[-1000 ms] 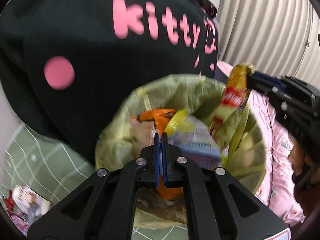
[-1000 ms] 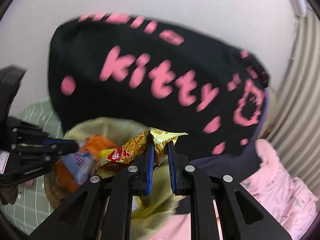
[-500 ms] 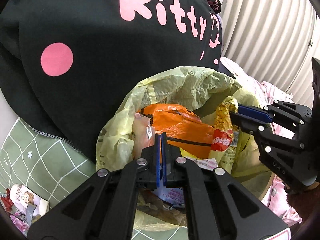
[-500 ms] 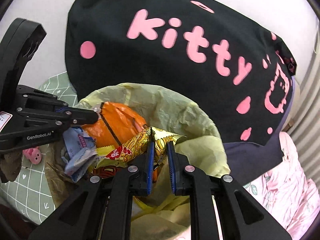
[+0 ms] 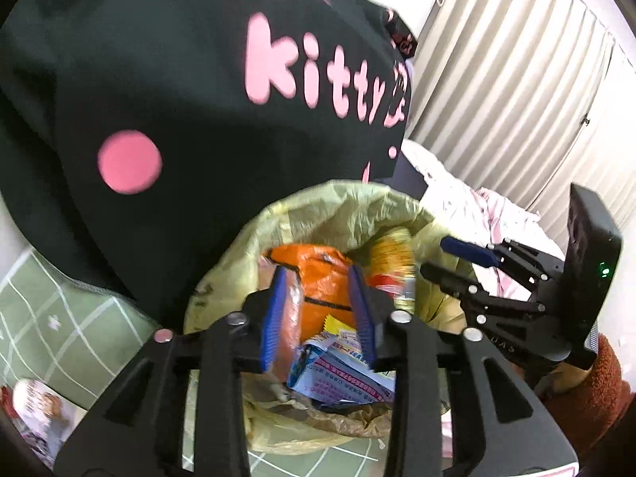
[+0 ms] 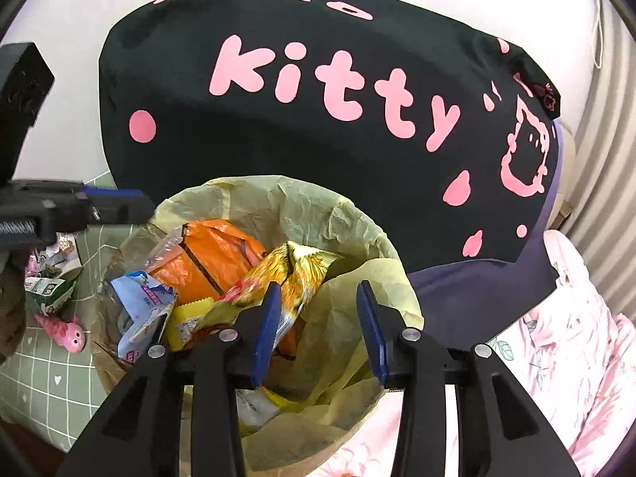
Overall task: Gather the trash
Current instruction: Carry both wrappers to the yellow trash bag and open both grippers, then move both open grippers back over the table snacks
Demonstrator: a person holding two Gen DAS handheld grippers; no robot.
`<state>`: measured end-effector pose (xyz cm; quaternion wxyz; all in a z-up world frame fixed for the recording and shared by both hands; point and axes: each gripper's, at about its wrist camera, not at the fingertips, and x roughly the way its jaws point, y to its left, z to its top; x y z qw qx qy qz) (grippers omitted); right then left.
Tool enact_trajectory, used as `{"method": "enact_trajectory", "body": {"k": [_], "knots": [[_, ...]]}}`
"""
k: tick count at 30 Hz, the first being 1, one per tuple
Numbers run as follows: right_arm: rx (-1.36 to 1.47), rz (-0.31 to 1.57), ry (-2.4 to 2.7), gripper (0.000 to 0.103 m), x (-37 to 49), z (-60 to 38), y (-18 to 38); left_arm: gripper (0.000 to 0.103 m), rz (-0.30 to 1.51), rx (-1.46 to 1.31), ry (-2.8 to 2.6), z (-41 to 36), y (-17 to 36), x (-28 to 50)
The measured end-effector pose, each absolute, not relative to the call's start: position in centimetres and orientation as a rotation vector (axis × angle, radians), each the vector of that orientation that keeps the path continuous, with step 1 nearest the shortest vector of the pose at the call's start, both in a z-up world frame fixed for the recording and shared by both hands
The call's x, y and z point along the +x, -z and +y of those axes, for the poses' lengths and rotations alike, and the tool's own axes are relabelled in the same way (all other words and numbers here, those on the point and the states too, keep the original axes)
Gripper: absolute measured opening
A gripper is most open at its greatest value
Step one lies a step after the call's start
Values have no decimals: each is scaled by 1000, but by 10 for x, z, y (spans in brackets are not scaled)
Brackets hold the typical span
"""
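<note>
My left gripper (image 5: 318, 314) just opened halfway, nothing in it. Right gripper (image 6: 322, 328) opened too & let go; the gold wrapper (image 6: 294, 274) leans on its left pad, over the bin bag (image 6: 357, 234). Wrapper's light, crinkly, slippy, so pinch a flat end.

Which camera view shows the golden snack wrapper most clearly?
The right wrist view: the golden snack wrapper is sharp, lying in the trash bag. The left wrist view shows it blurred, farther off.
</note>
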<state>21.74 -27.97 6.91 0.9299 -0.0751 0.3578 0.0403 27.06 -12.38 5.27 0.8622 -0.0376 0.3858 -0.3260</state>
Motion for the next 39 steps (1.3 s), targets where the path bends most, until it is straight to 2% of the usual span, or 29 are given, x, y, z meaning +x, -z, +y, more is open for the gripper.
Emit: {"method": "enact_trajectory", "body": {"k": [5, 8, 12, 23, 29, 39], "knots": [[-167, 723, -54, 40, 214, -277, -74, 39, 756, -135, 597, -86, -66, 265], [-140, 687, -58, 44, 212, -279, -86, 44, 716, -169, 529, -51, -72, 254], [-86, 640, -73, 44, 212, -278, -102, 44, 680, -182, 417, -1, -72, 237], [-57, 578, -312, 47, 218, -178, -110, 45, 721, -296, -36, 168, -14, 167], [-77, 608, -467, 50, 224, -116, -95, 45, 720, -384, -214, 235, 7, 126], [-188, 717, -685, 50, 223, -24, -51, 46, 804, -505, -316, 288, 52, 97]]}}
